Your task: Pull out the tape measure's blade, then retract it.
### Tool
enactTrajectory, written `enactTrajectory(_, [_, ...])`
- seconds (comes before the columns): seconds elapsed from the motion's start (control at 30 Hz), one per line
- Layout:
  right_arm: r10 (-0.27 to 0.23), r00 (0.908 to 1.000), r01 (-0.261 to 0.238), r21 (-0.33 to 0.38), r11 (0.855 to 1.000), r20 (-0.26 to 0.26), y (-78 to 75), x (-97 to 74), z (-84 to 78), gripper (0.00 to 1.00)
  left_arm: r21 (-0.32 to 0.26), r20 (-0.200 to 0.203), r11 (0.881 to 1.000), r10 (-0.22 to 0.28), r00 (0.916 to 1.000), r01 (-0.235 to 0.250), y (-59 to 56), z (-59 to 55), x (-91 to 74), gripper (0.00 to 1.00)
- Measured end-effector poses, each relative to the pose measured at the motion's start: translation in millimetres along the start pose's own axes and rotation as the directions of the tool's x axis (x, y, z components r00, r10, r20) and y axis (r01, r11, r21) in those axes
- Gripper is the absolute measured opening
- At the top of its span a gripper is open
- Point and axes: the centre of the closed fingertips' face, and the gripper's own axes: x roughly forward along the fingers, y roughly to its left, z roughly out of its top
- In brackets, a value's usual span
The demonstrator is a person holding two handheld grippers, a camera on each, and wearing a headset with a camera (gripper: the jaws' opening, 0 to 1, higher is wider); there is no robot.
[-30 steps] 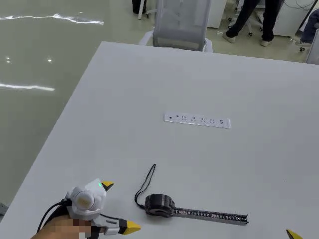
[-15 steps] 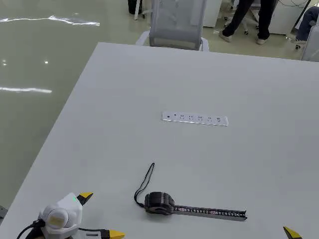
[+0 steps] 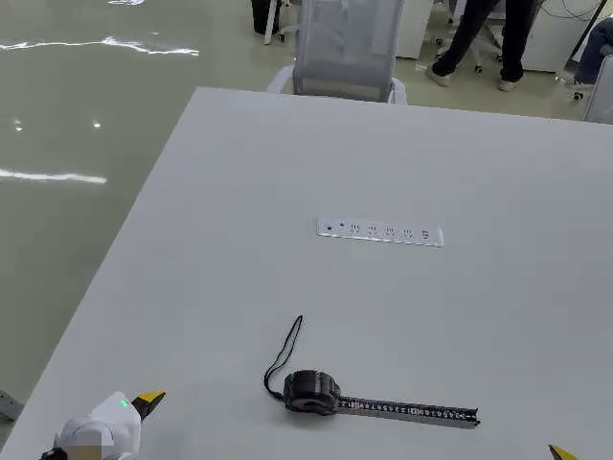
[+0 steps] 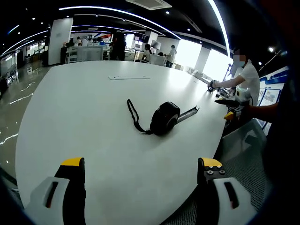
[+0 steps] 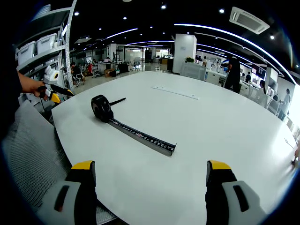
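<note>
A black tape measure (image 3: 309, 391) lies near the table's front edge, its wrist strap (image 3: 283, 353) looped away from me. Its blade (image 3: 412, 413) is drawn out flat to the right and ends at a hook. Nothing touches it. My left gripper (image 4: 140, 164) stands open short of the case (image 4: 165, 117), with one yellow fingertip (image 3: 148, 399) at the bottom left of the head view. My right gripper (image 5: 151, 166) is open too, back from the blade's end (image 5: 168, 148). Its yellow fingertip (image 3: 562, 452) peeks in at the bottom right.
A white power strip (image 3: 379, 232) lies mid-table, beyond the tape. The white table (image 3: 239, 211) has its left edge close to the left gripper. A grey mesh chair (image 3: 347, 43) stands at the far side, with people behind it.
The left gripper has drawn back toward me and to the left, away from the tape measure. The tape measure and its blade lie as before.
</note>
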Motion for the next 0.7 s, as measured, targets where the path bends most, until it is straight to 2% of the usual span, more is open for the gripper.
enactTrajectory(0.2, [-0.006,1.0,0.006,0.005,1.0,-0.003,-2.4,-2.0,-1.3,1.0,-0.044,0.018,0.999,0.026,0.9995,-0.026,7.0,0.3,-6.5,0.99])
enactTrajectory(0.4, [-0.009,0.9999,0.009,0.008,1.0,-0.005,-2.8,-2.3,-4.1,1.0,-0.018,0.035,0.999,0.028,0.999,-0.027,2.5,2.9,-7.7,0.99])
enactTrajectory(0.47, [-0.01,0.9999,0.01,0.008,1.0,-0.006,-2.1,-1.8,-4.5,1.0,-0.014,0.026,0.999,0.031,0.9992,-0.031,3.2,0.8,-7.1,0.99])
enactTrajectory(0.63, [-0.018,0.9998,0.018,-0.025,1.0,-0.006,0.8,-4.7,-3.8,1.0,-0.033,0.033,0.999,0.037,0.9988,-0.036,4.1,0.9,-8.9,0.99])
enactTrajectory(0.7, [-0.027,0.9994,0.027,-0.007,1.0,-0.021,0.9,-7.0,-6.1,1.0,-0.031,0.033,0.999,0.038,0.9987,-0.037,2.9,1.6,-9.3,0.99])
